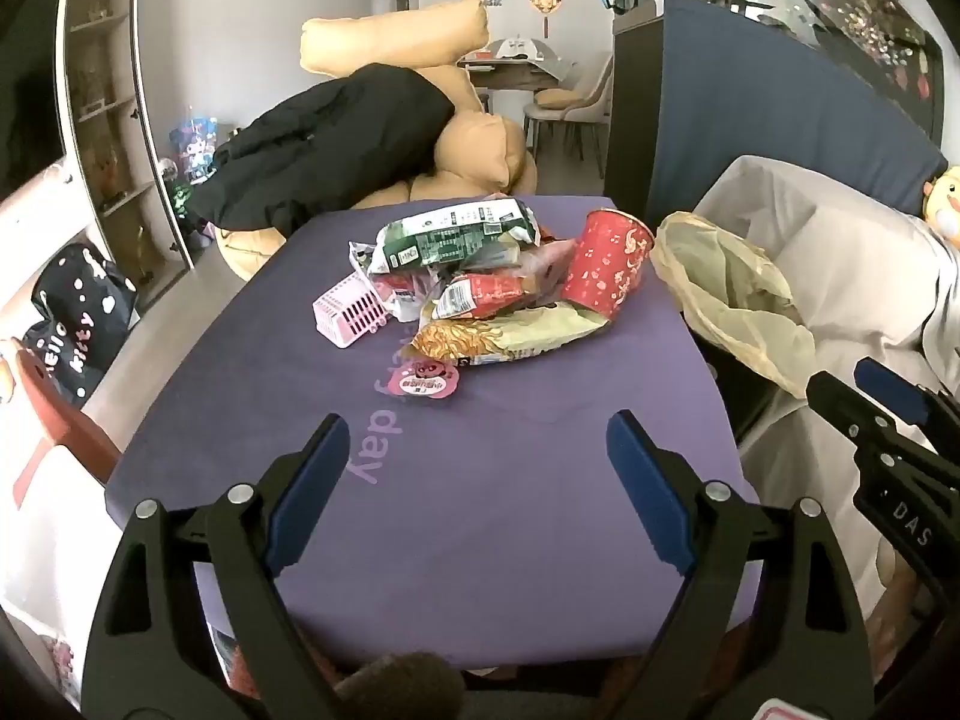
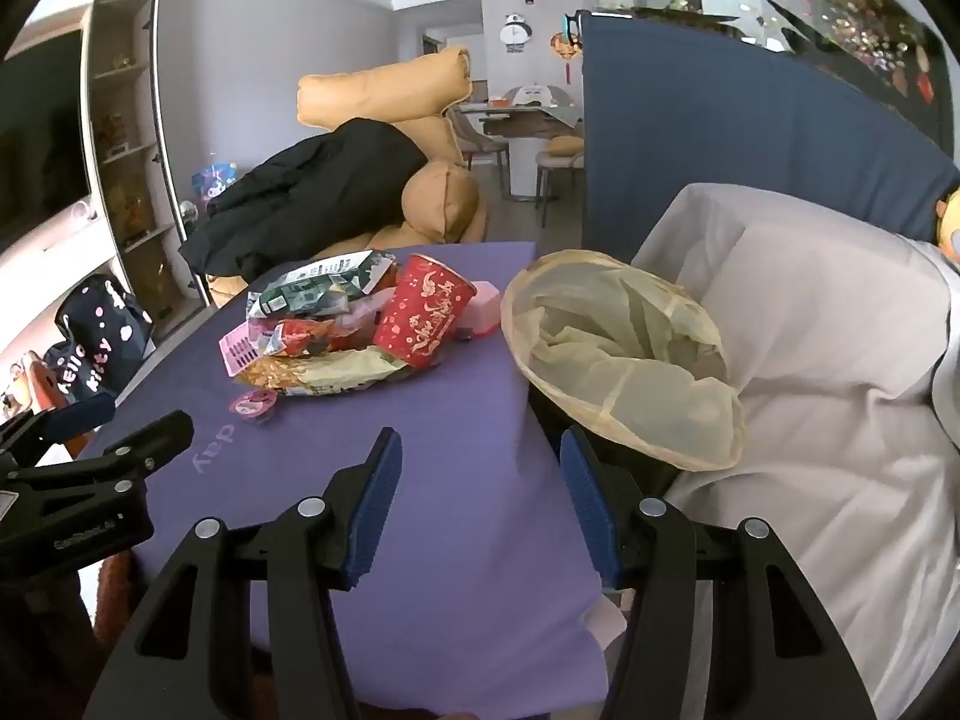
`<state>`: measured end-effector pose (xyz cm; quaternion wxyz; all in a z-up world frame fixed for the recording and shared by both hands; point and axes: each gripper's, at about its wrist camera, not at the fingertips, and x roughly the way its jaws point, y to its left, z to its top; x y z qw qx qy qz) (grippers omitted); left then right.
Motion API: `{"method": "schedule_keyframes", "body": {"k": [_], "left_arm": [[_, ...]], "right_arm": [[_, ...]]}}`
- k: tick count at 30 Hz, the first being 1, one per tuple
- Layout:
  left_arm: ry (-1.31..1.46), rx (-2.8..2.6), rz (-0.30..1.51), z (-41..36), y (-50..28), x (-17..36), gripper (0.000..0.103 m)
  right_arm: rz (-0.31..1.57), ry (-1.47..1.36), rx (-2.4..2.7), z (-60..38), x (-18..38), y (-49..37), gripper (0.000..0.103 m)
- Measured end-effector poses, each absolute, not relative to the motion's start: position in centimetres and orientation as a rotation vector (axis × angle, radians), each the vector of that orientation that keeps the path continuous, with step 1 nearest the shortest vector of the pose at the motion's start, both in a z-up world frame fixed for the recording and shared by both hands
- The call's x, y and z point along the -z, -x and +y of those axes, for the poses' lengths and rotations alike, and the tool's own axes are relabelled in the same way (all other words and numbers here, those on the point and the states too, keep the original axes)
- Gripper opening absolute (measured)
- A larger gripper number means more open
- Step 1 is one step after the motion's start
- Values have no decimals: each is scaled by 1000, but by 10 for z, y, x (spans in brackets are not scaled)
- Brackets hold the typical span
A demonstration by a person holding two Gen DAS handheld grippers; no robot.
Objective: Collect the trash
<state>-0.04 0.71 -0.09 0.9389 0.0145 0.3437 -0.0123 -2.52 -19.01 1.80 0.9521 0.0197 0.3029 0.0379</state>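
A pile of trash lies at the far middle of the purple mat (image 1: pixel 480 480): a green wrapper (image 1: pixel 456 234), a red paper cup (image 1: pixel 609 264) on its side, a noodle packet (image 1: pixel 504 336), a pink ribbed box (image 1: pixel 351 315) and a small pink round lid (image 1: pixel 426 384). A bin lined with a yellowish bag (image 2: pixel 624 354) stands open at the mat's right edge. My left gripper (image 1: pixel 480 498) is open and empty over the mat's near part. My right gripper (image 2: pixel 480 498) is open and empty near the mat's right edge, just short of the bin.
A white-covered seat (image 2: pixel 840 360) lies right of the bin. A tan beanbag with a black jacket (image 1: pixel 336 138) sits behind the mat. A black Hello Kitty bag (image 1: pixel 78 324) and shelves stand at the left. A blue partition (image 2: pixel 720 138) rises at the back right.
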Motion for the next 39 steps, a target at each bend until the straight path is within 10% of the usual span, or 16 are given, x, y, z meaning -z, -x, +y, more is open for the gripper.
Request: {"method": "schedule_keyframes", "body": {"k": [39], "left_arm": [[-96,-13,671,-27,1,-8,83]], "right_arm": [[599,-77,-58,-227,-19,26,52]]}}
